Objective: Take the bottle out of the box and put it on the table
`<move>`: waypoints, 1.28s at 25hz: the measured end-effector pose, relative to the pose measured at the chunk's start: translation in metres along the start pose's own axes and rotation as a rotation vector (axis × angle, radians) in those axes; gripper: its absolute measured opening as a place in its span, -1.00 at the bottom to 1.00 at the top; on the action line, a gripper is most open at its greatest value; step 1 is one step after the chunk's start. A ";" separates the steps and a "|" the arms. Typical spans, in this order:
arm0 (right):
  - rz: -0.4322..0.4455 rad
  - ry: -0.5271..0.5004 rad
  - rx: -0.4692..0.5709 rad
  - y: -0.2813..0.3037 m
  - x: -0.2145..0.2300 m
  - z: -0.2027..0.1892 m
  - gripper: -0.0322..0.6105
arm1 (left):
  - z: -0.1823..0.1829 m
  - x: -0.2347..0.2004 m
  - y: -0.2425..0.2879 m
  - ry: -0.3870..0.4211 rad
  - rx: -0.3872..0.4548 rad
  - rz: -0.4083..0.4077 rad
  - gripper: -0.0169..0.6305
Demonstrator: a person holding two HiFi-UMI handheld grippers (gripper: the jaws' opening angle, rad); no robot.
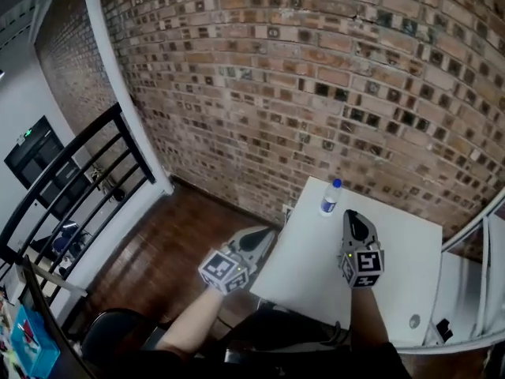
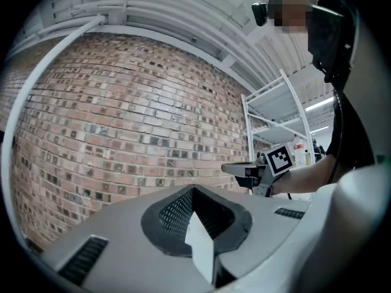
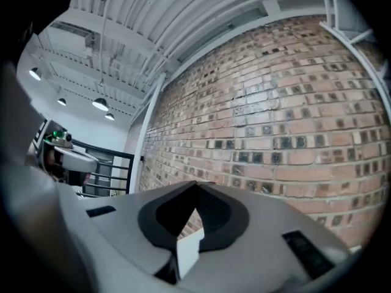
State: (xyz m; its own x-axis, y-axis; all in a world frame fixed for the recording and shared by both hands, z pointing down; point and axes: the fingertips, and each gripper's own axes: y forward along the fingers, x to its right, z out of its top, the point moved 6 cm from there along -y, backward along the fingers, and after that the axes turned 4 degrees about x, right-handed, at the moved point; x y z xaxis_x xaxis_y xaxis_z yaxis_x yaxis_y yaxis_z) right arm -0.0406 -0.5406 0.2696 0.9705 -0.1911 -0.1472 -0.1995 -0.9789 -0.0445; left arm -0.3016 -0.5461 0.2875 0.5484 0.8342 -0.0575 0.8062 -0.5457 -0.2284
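while the bottle stood upright, cap up, at the far left edge of the white surface, the right claw hung over open room just short of it and the left claw past the left edge, both pressed together, empty.

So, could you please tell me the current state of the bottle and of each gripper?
bottle: upright near the far edge of the white table, blue cap on, not held.
left gripper: jaws together, nothing between them, off the table's left edge.
right gripper: jaws together, nothing between them, over the table, short of the bottle.
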 end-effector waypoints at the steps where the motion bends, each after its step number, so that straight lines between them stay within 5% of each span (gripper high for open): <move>1: -0.004 0.013 0.003 -0.013 -0.004 0.003 -0.89 | 0.002 0.005 -0.004 -0.014 0.008 -0.006 -0.96; 10: -0.117 0.115 -0.043 -0.117 -0.018 0.004 -0.89 | 0.003 0.054 -0.016 -0.142 0.059 -0.127 -0.96; 14: -0.165 0.129 -0.027 -0.142 -0.010 0.013 -0.89 | 0.003 0.075 -0.015 -0.137 0.057 -0.176 -0.96; 32: -0.290 0.239 0.039 -0.279 0.063 0.022 -0.90 | -0.001 0.155 0.001 -0.178 0.062 -0.113 -0.96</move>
State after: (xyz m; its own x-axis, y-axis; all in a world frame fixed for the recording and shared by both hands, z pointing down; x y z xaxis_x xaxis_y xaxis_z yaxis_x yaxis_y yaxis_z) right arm 0.0735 -0.2783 0.2512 0.9907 0.0775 0.1115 0.0876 -0.9922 -0.0886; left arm -0.2150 -0.4173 0.2795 0.4034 0.8935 -0.1973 0.8422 -0.4468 -0.3018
